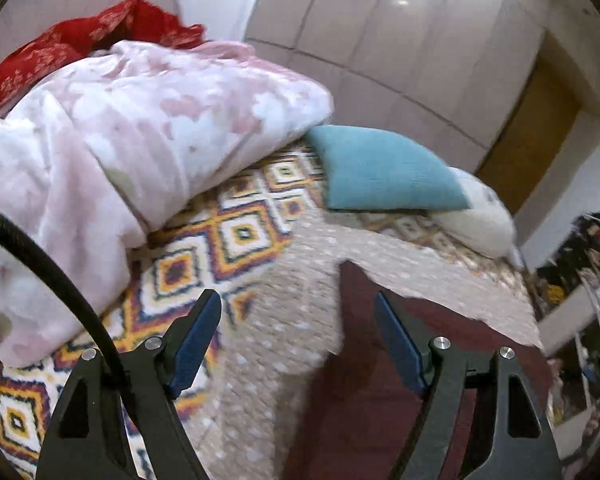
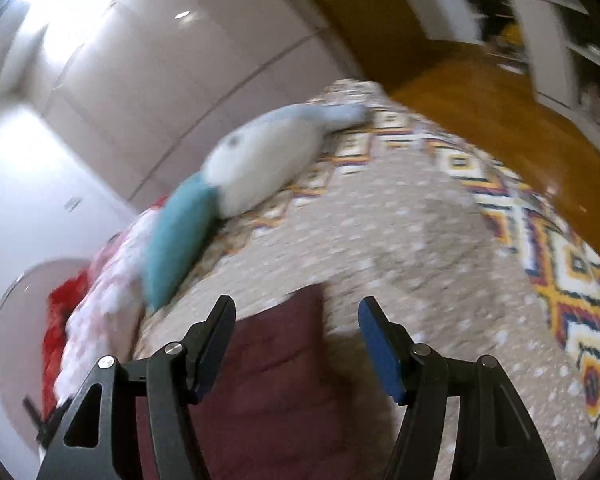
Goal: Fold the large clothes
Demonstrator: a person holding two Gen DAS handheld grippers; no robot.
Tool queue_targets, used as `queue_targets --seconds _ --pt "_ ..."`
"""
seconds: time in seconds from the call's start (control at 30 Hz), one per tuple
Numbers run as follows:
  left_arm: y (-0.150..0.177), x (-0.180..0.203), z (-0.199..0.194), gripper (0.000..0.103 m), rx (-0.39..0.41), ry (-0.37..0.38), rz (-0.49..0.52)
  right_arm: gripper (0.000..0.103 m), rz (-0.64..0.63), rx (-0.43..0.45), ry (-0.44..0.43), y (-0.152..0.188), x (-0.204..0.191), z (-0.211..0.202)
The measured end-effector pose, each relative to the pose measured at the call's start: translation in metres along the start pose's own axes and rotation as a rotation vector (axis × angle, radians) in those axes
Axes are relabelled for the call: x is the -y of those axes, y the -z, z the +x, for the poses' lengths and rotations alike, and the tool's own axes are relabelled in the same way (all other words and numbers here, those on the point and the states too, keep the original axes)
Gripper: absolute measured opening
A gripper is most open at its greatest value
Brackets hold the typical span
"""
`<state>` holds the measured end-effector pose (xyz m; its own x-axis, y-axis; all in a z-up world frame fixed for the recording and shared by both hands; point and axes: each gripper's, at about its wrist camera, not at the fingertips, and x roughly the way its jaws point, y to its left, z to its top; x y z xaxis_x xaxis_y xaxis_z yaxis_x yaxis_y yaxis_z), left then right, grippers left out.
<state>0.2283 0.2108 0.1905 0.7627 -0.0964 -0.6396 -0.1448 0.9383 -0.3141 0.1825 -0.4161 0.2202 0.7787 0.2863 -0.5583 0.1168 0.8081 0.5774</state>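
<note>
The cloth (image 1: 308,312), lower centre, looks soft and light; we take its maroon edge. Left gripper (image 1: 298,320) and right gripper (image 2: 296,320) stand open, empty.

You have no readable text, label, brand, number or sign in either wrist view; motion blur smears the dark cluttered shelves (image 1: 584,280) at the room's edge, so any print there cannot be made out.
</note>
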Motion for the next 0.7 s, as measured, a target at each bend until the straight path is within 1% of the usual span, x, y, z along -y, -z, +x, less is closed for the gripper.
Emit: queue_targets --seconds 0.07,0.1,0.13,0.2,0.27,0.33,0.37,0.4,0.43,0.5,0.53,0.6,0.63,0.7 --pt "0.011 0.016 -0.003 0.082 -0.018 0.053 0.025 0.069 -0.043 -0.066 -0.098 0.017 -0.027 0.007" --pt "0.018 0.028 0.0 0.085 -0.041 0.091 0.042 0.069 -0.053 -0.097 -0.144 0.025 -0.037 0.013" --pt "0.023 0.035 0.004 0.086 -0.061 0.115 0.05 0.069 -0.057 -0.133 -0.204 0.037 -0.048 0.023" --pt "0.034 0.046 0.018 0.087 -0.088 0.139 0.052 0.069 -0.054 -0.172 -0.24 0.055 -0.055 0.043" --pt "0.045 0.047 0.046 0.087 -0.136 0.106 0.039 0.069 -0.02 -0.211 -0.228 0.07 -0.048 0.07" --pt "0.057 0.038 0.08 0.087 -0.22 0.083 0.006 0.069 0.06 -0.268 -0.203 0.086 -0.024 0.106" --pt "0.064 0.031 0.096 0.087 -0.256 0.06 -0.014 0.068 0.09 -0.279 -0.196 0.095 -0.013 0.116" --pt "0.07 0.024 0.11 0.089 -0.28 0.054 -0.038 0.067 0.114 -0.281 -0.207 0.099 -0.004 0.123" --pt "0.076 0.016 0.122 0.09 -0.301 0.073 -0.076 0.067 0.13 -0.271 -0.225 0.103 0.005 0.13" --pt "0.085 0.001 0.137 0.098 -0.309 0.118 -0.158 0.067 0.119 -0.255 -0.243 0.104 0.009 0.135" --pt "0.087 -0.003 0.139 0.099 -0.306 0.133 -0.177 0.067 0.107 -0.252 -0.243 0.104 0.009 0.136" --pt "0.088 -0.005 0.137 0.099 -0.297 0.151 -0.186 0.067 0.09 -0.257 -0.229 0.103 0.006 0.136" --pt "0.087 -0.005 0.132 0.099 -0.284 0.148 -0.181 0.067 0.08 -0.258 -0.216 0.102 0.002 0.133" --pt "0.083 0.002 0.114 0.099 -0.239 0.116 -0.142 0.067 0.054 -0.251 -0.176 0.1 -0.008 0.123"
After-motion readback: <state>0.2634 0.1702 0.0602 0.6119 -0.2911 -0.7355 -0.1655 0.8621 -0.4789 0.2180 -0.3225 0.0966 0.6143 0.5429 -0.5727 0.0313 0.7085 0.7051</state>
